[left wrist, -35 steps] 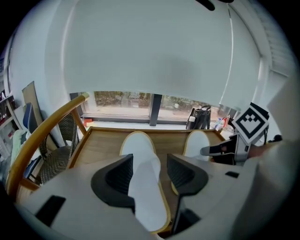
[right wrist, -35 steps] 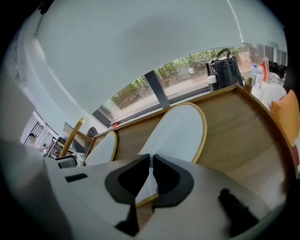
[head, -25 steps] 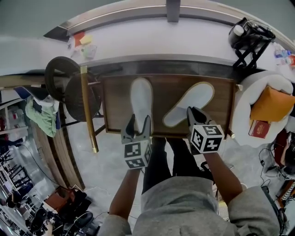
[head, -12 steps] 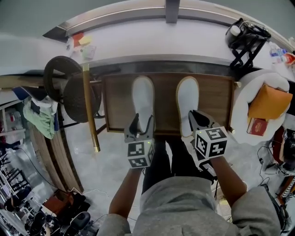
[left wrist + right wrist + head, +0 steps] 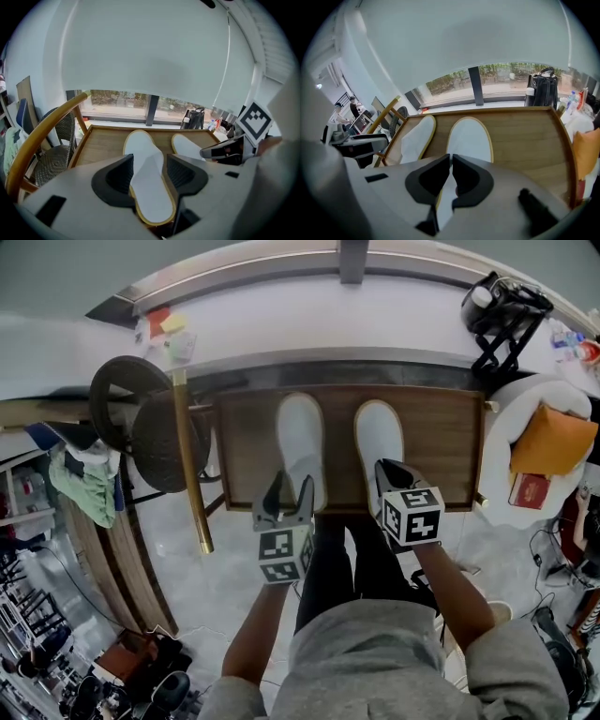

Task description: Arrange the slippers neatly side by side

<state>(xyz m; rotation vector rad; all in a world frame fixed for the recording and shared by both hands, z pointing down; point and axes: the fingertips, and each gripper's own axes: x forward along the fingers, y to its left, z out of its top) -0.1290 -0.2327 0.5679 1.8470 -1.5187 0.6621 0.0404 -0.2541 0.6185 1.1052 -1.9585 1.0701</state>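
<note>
I see two white slippers on the wooden table (image 5: 246, 451). The left slipper (image 5: 300, 439) and the right slipper (image 5: 378, 439) lie close beside each other, with a thin strip of bare wood between them. Both are long from near to far. Their toes point to the far edge and their heels sit at the near edge, close to me.

My right tongs (image 5: 389, 471) are pressed almost together. They pinch the thin near end of the right slipper. The rest of that slipper runs straight away from the tongs, toward the far side.

My left tongs (image 5: 289, 486) are spread wide. The heel part of the left slipper sits between the two jaws. I cannot tell if the pads touch its sides.

Each hand is at the heel of its own slipper, so neither hand has to cross over. I think the pair already looks lined up. The right toe may sit a tiny bit nearer than the left toe. If so, a small push away from me along its length should fix it. Then I would let go.
</note>
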